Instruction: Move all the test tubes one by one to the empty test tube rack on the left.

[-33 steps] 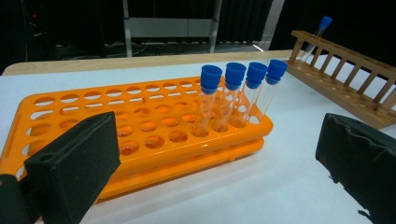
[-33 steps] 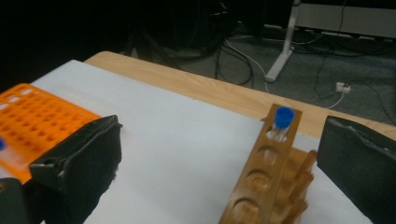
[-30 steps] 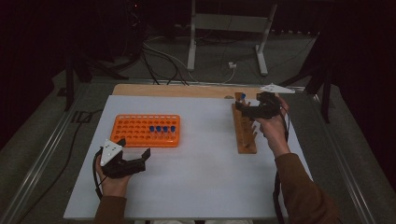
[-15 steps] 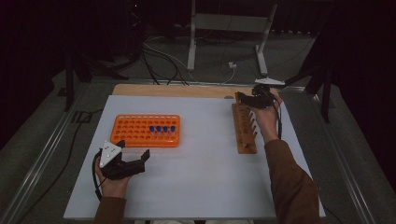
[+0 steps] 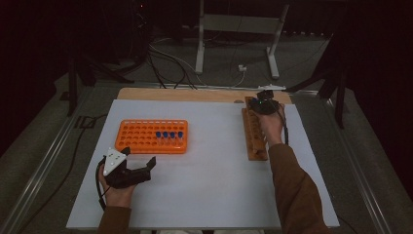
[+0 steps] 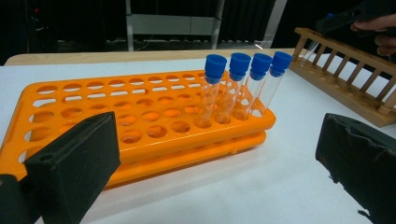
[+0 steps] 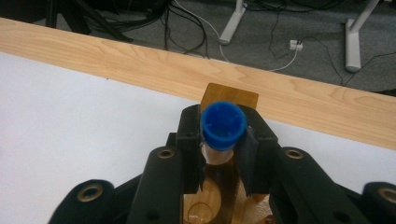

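The tabletop [image 5: 209,185] is covered by a plain white sheet, with a strip of bare light wood [image 5: 185,94] exposed along its far edge. Beyond that edge the floor is grey, strewn with dark cables [image 5: 165,58] and a white cable ending in a small white plug [image 5: 242,68]. The legs of a pale metal stand [image 5: 236,22] rise behind it. The rest of the room is dark.

Right claw [image 7: 223,140]: clenched on a clear test tube [image 7: 217,154] just below its blue cap [image 7: 223,123], the tube upright between the jaws. Directly beneath the claw lies the far end of a wooden rack [image 5: 255,139], which runs back from the claw toward the person along the right part of the sheet. In the right gripper view the tube's lower end stands over the rack's wood; whether it is seated in a hole cannot be told.

Left claw [image 5: 139,163]: released, jaws wide apart, nothing between them, held low over the near left part of the sheet. Just ahead of it sits an orange rack [image 6: 140,121] of many round holes. Four blue-capped tubes [image 6: 243,86] stand side by side in the rack's end nearest the wooden rack, leaning slightly. The other holes that show are unfilled.
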Demonstrator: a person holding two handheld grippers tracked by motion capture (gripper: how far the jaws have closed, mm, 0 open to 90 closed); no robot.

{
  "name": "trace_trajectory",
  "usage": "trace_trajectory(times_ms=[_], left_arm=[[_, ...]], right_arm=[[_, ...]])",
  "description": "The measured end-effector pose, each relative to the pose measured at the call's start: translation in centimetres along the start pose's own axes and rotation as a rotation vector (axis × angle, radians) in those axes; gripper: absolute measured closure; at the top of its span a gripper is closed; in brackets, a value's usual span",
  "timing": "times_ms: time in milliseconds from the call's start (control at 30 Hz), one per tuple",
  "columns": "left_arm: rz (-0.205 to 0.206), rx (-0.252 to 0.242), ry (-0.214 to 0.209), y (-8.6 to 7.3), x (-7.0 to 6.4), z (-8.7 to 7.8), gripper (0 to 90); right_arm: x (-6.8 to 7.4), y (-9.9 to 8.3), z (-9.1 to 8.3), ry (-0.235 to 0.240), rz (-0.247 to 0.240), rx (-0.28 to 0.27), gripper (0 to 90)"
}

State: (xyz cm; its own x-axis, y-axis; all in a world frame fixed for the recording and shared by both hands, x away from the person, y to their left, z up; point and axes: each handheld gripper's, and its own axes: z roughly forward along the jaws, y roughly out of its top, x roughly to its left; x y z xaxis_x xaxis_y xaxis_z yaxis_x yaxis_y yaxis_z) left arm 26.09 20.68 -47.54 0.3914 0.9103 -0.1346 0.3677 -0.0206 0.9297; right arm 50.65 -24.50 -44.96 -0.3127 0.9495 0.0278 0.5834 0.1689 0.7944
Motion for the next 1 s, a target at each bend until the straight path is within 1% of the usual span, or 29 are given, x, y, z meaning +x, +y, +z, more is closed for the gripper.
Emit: trace_trajectory(times_ms=[100, 200, 267, 333, 400, 567, 700, 800, 867, 1000], left_arm=[[-0.003, 0.001, 0.001, 0.0, 0.1, -0.1, 0.8], [-0.002, -0.001, 0.004, 0.0, 0.2, -0.1, 0.8], [-0.001, 0.001, 0.005, 0.0, 0.3, 0.0, 0.8], [-0.007, 0.000, 0.008, 0.0, 0.3, 0.0, 0.8], [-0.003, -0.002, 0.009, 0.1, 0.3, 0.0, 0.8], [-0.010, -0.005, 0.012, 0.1, 0.3, -0.1, 0.8], [-0.004, -0.006, 0.018, 0.2, 0.3, -0.1, 0.8], [-0.003, -0.003, 0.020, 0.2, 0.3, 0.0, 0.8], [-0.004, -0.004, 0.023, 0.1, 0.3, 0.0, 0.8], [0.001, -0.002, 0.029, 0.1, 0.4, -0.1, 0.8]], right_arm=[[0.0, 0.0, 0.0, -0.006, 0.002, 0.004, 75.8], [0.0, 0.1, -0.3, -0.006, 0.004, -0.011, 76.3], [0.0, 0.2, -0.9, -0.007, 0.004, -0.026, 76.4], [0.0, 0.5, -1.6, -0.007, 0.003, -0.050, 76.4], [0.0, 0.8, -2.5, -0.007, 0.009, -0.074, 76.4], [0.6, 1.3, -4.3, -0.022, -0.022, -0.114, 76.5], [0.9, 1.6, -5.7, -0.032, -0.042, -0.147, 76.5], [0.9, 1.7, -6.5, -0.025, -0.036, -0.164, 76.5], [1.0, 1.6, -7.0, -0.028, -0.054, -0.169, 76.5], [1.1, 1.3, -8.2, -0.015, -0.076, -0.195, 76.5]])
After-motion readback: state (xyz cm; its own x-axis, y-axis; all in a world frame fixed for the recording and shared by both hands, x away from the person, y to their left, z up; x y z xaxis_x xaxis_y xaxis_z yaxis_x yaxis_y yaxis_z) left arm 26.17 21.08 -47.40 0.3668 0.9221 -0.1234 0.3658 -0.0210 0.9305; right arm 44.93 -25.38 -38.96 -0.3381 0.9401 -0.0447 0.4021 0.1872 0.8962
